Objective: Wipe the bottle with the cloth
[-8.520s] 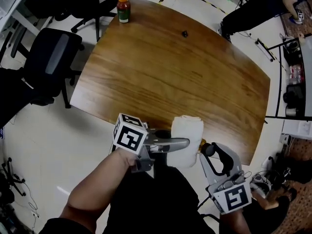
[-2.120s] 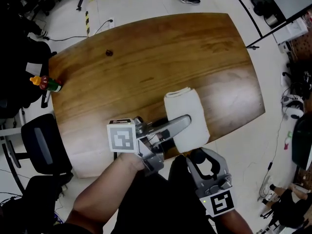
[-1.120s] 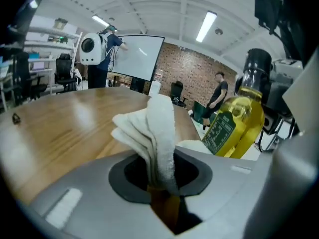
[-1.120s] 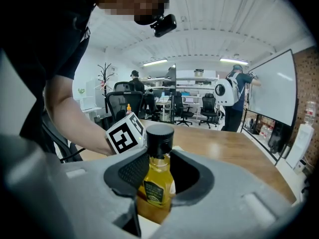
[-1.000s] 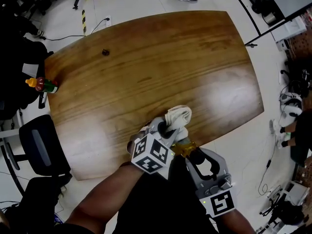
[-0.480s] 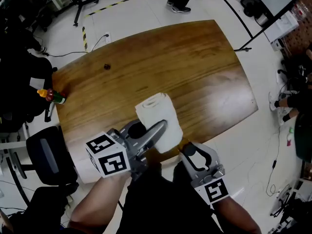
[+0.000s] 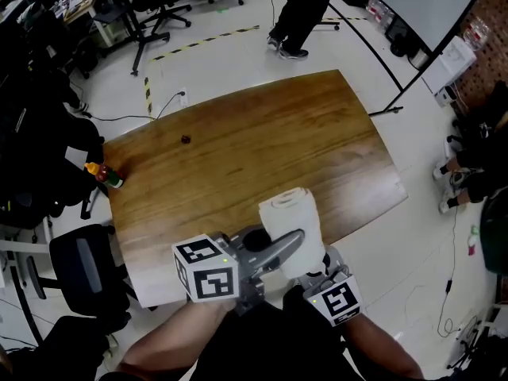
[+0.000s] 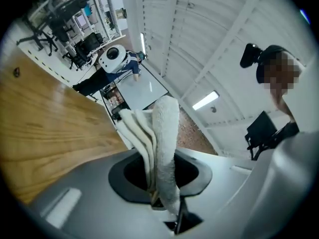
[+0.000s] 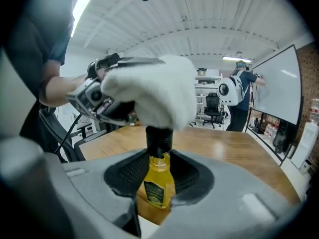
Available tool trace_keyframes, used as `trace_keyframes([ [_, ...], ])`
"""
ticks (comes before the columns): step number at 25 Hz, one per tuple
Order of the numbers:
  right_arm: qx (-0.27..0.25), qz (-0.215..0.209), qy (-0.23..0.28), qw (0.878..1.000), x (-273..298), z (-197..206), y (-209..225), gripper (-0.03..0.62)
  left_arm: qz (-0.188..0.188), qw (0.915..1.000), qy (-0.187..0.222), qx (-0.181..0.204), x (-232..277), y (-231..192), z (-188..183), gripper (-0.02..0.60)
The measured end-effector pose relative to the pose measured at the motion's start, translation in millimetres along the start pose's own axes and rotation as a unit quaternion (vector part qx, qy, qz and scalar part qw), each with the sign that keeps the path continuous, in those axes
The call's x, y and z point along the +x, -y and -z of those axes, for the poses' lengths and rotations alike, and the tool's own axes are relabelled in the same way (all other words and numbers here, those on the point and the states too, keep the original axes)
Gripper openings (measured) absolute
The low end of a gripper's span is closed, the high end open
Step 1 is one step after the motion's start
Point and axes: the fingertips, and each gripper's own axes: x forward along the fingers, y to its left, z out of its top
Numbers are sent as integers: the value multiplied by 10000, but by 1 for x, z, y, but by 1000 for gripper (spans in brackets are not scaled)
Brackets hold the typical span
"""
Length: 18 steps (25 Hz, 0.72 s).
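Bottle (image 9: 156,192), yellow contents, black cap: upright, clamped in right gripper (image 9: 159,176), over table's (image 7: 262,141) near edge. Cloth (image 8: 163,133), white, folded: pinched in left gripper (image 8: 160,185), draped over the cap.

The bottle (image 9: 158,183), yellow-filled and black-capped, is held upright; the folded white cloth (image 9: 154,93) is laid over its cap.

place: office-lab | signs: office chairs (image 7: 78,270), whiteboard (image 9: 280,86) (striped floor tape (image 7: 208,40))
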Motion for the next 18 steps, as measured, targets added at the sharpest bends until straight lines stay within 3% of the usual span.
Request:
trace_keyframes([
  [6,41,-21,19,10000,-1,6,-1,117,-707,9934,-500,748,1,-31,30,103],
  [12,84,-21,8,10000,0,8,0,117,-974,9860,-551,1238,-2,-37,26,103],
  [18,101,-14,-57,9999,0,9,3,117,-1697,9698,-498,1677,-26,-64,14,103],
])
